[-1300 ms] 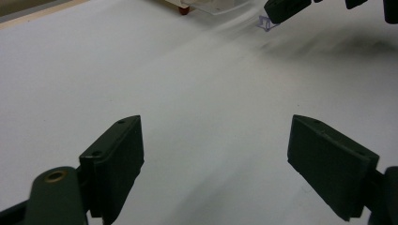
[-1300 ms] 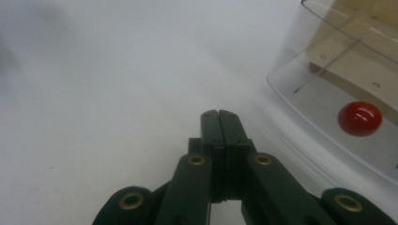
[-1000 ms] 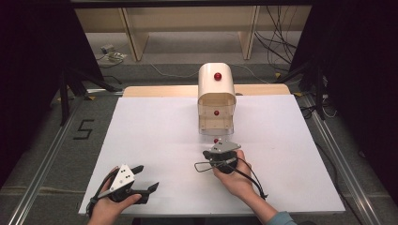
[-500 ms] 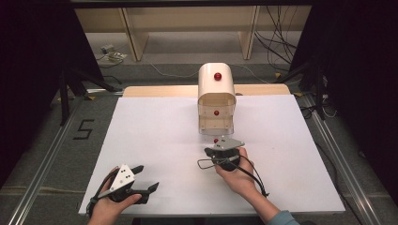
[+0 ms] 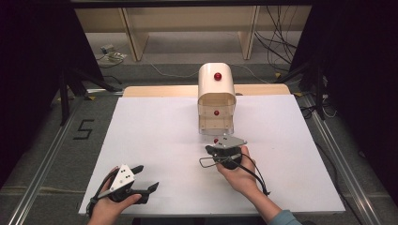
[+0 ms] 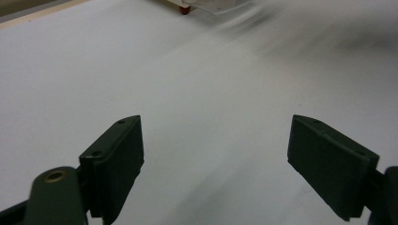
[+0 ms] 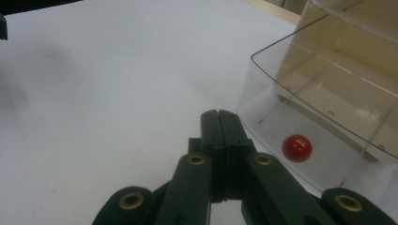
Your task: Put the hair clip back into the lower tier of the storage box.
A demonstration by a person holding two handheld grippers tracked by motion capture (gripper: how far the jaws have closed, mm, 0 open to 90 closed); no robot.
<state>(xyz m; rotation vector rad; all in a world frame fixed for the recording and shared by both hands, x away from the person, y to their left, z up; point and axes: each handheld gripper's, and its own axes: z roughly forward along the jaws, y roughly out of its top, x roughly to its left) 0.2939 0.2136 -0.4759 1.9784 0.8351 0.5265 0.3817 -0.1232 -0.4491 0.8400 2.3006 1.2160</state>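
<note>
On the white tabletop, towards its far edge, a cream cabinet of little clear drawers is standing with a red knob on its rounded top, and its bottom drawer is sticking out towards the person, a red knob showing on its clear front. Just in front of that drawer the right gripper is sitting with its two black jaws pressed flat together, holding nothing; from its own view the tips are lying just beside the drawer's left corner, and I cannot tell whether they are touching the plastic. Compared with a second ago the right hand is resting a shade farther from the cabinet and a little to the right, and more of the drawer seems to be showing in front of the cabinet, though the difference is small. Further out, near the table's front left corner and well apart from the cabinet, the left gripper is lying low over bare white surface with its jaws spread wide and nothing between them; it is sitting just where it was before.
</note>
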